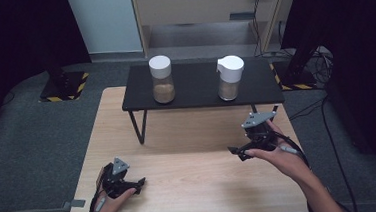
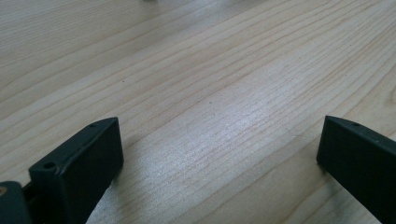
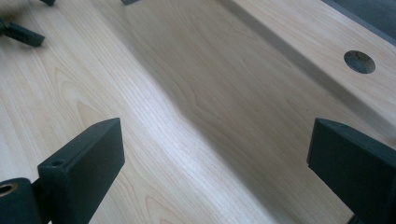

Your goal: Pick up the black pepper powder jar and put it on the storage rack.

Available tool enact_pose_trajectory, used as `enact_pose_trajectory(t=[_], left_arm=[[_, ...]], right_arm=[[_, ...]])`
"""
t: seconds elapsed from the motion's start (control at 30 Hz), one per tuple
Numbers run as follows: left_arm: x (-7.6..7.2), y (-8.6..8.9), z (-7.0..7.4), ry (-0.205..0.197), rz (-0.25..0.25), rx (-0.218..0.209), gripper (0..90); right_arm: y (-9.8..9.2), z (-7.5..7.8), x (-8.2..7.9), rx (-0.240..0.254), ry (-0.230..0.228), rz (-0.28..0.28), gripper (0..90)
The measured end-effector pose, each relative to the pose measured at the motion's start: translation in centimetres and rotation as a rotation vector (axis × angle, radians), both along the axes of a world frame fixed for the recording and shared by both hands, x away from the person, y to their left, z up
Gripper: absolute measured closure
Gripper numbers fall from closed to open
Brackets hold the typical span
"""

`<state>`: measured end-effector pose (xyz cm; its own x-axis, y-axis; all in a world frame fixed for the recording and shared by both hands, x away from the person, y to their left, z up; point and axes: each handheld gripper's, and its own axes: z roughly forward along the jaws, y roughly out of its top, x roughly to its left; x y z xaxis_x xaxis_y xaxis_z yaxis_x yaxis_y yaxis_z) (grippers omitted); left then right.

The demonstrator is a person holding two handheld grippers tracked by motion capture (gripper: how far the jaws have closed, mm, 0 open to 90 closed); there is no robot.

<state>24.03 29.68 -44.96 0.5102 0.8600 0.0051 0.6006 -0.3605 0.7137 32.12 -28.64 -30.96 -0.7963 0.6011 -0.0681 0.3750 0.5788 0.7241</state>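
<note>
Two jars with white lids are standing on a low black shelf [image 1: 200, 92] at the far side of a pale wooden tabletop [image 1: 191, 186]. The left jar [image 1: 162, 79] is holding brown powder under a round cap; the right jar [image 1: 229, 78] is holding a paler filling under a lid with a spout. Both are sitting upright, well apart from each other.

Nearer the person, the right tool [image 1: 235, 152] is hovering above the tabletop in front of the shelf, below the right jar, its jaws standing wide with nothing between them. The left tool [image 1: 140, 182] is resting low at the near left of the tabletop, also spread wide and holding nothing.

This looks like a start, before any grasp. Next, the right tool would likely need lifting to shelf height and pushing forward until its jaws are straddling the nearer jar
</note>
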Motion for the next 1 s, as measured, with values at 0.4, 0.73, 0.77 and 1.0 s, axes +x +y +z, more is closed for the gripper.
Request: enact_pose_trajectory(t=[0.4,0.73,0.77,1.0], left_arm=[[0.0,0.0,0.0,0.000,0.000,0.000,0.0],[0.0,0.0,0.0,0.000,0.000,0.000,0.0],[0.0,0.0,0.0,0.000,0.000,0.000,0.0],[0.0,0.0,0.0,0.000,0.000,0.000,0.0]], right_arm=[[0.0,-1.9,-0.5,-0.023,0.003,-0.006,4.8],[-0.1,-4.2,-1.0,-0.025,0.020,-0.011,5.1],[-0.2,-4.4,-1.1,-0.020,0.028,-0.012,5.0],[-0.3,-5.9,-1.4,-0.004,0.049,-0.012,5.7]])
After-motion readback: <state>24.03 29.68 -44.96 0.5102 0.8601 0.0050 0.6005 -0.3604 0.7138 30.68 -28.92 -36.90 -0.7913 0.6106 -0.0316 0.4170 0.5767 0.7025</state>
